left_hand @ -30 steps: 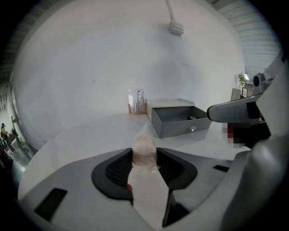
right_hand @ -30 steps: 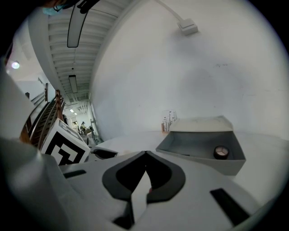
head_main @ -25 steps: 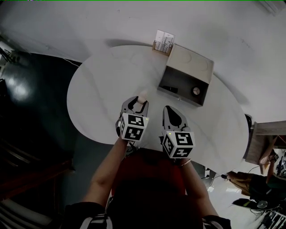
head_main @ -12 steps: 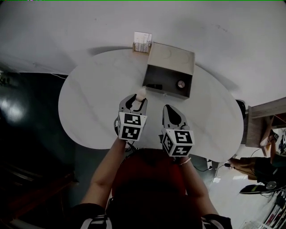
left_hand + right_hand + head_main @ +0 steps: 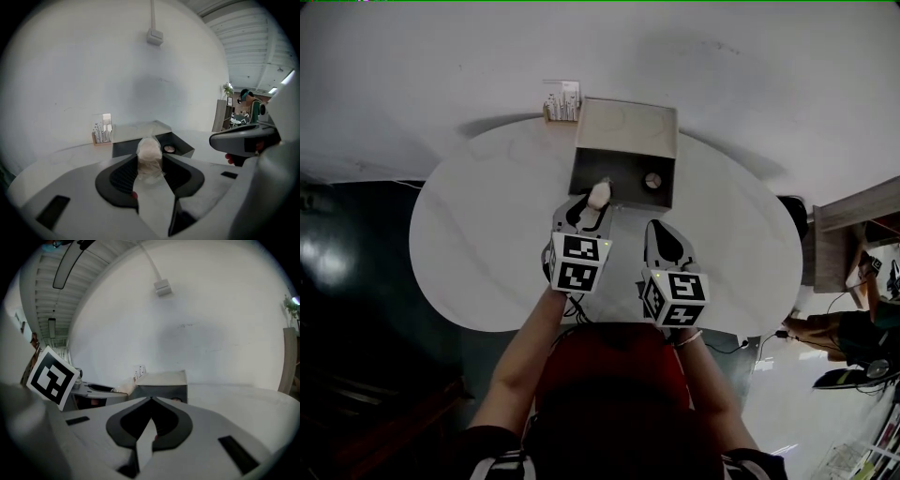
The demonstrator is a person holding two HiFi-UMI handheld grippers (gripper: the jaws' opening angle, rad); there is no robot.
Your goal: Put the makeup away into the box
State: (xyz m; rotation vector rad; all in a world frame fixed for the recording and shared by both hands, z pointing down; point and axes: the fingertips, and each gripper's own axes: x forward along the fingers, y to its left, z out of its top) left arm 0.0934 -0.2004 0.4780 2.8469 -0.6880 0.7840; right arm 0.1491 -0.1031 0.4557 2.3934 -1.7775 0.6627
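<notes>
A pale beige makeup piece in clear wrap [image 5: 600, 194] [image 5: 149, 155] is pinched between the jaws of my left gripper [image 5: 597, 201] [image 5: 150, 159]. It hangs at the front edge of the open box [image 5: 628, 127] [image 5: 140, 132], a grey box with a dark inside and its lid raised. A small round compact [image 5: 652, 180] [image 5: 169, 149] lies inside the box. My right gripper [image 5: 657, 231] [image 5: 151, 401] sits to the right, short of the box, its jaws meeting with nothing between them. In the right gripper view the box [image 5: 164, 380] stands straight ahead.
A small wooden holder with cards [image 5: 562, 101] [image 5: 101, 133] stands at the box's back left corner. The round white table [image 5: 469, 244] is backed by a white wall. A wooden unit [image 5: 853, 220] and a person [image 5: 853, 328] are off to the right.
Both grippers have moved forward toward the box. The wrapped makeup piece, earlier over bare table, now sits at the box's front edge.
</notes>
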